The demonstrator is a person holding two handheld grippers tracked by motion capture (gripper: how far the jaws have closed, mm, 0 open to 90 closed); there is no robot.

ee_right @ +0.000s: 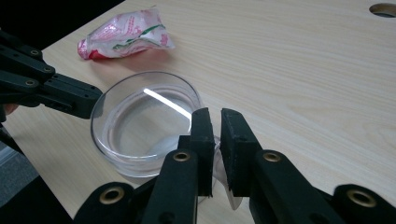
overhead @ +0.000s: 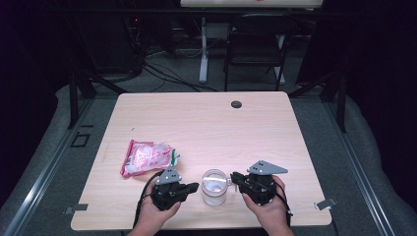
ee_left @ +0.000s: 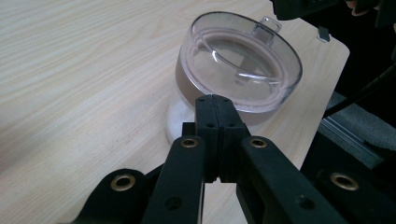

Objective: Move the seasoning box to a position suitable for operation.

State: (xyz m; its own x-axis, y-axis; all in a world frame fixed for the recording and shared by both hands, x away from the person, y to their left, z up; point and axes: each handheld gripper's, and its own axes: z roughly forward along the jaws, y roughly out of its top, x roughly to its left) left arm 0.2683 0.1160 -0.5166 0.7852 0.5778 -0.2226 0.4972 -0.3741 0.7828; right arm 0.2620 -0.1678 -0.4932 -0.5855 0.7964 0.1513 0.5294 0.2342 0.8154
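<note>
Spreading across most of the high view, the pale wooden desk (overhead: 206, 123) carries a pink-and-white snack bag (overhead: 146, 157) at about eight o'clock from its centre. A clear lidded jar (overhead: 214, 187) stands at six o'clock, near the front edge, between both tools. At its nine o'clock, the left tool (overhead: 195, 187) is clenched on nothing, tips against the jar's side. At three o'clock, the right tool (ee_right: 215, 140) pinches the lid's small clear tab (ee_right: 215, 148).
</note>
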